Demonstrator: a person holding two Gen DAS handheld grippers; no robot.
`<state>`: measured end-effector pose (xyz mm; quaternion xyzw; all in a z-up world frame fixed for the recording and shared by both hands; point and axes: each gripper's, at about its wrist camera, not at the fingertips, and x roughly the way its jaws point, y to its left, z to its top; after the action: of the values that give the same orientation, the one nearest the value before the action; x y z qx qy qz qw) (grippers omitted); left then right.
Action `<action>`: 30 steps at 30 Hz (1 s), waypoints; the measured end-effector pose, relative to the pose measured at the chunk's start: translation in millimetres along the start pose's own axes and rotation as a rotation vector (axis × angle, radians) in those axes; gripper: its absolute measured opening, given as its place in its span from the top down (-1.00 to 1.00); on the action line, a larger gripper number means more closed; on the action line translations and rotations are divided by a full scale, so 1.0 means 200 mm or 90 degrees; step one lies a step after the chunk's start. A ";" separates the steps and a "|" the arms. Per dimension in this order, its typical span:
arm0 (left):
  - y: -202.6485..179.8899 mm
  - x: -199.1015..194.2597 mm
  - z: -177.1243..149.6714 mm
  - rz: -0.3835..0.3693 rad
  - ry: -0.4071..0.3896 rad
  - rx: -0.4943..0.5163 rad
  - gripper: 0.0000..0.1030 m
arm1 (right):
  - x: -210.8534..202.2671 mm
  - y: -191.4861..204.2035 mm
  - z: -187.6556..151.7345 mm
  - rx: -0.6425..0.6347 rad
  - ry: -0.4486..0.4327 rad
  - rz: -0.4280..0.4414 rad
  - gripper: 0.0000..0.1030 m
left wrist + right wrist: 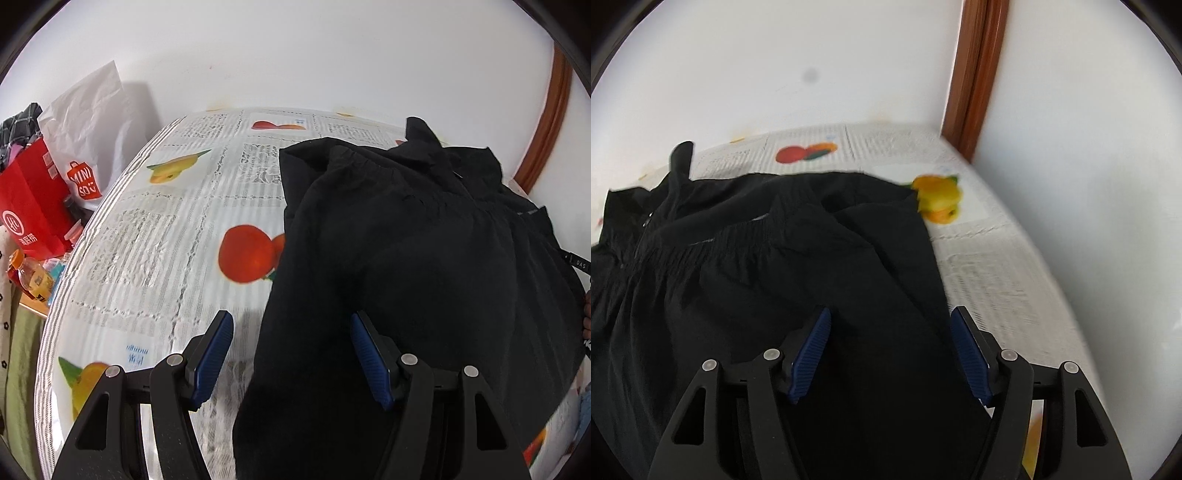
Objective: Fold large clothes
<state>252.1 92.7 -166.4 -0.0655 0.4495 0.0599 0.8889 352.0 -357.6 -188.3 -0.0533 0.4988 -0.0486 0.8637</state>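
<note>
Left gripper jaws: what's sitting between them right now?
In the left wrist view, the left gripper is open. Between its jaws lie the black garment's left edge and a strip of bare fruit-print tablecloth; nothing is gripped.

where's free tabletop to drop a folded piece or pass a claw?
Free: tablecloth left of the black garment, up to the wall; a strip right of it toward the wooden door frame. Crowded: off the left edge, red bag and bottle.
</note>
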 end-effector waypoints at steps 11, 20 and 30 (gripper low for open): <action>0.16 -0.27 -0.20 -0.010 -0.009 -0.005 -0.23 | -0.49 0.63 -0.15 -0.084 -0.056 0.152 -0.27; 0.43 -0.48 -0.41 0.023 -0.013 -0.066 -0.23 | -0.70 1.29 -0.48 -0.194 -0.049 0.258 -0.27; 0.52 -0.57 -0.56 0.012 -0.026 -0.097 -0.24 | -0.85 1.52 -0.78 -0.239 0.003 0.325 -0.27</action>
<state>79.9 171.6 -146.6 -0.1277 0.4257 0.1038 0.8898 141.6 -41.2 -163.4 -0.0849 0.4982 0.2630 0.8218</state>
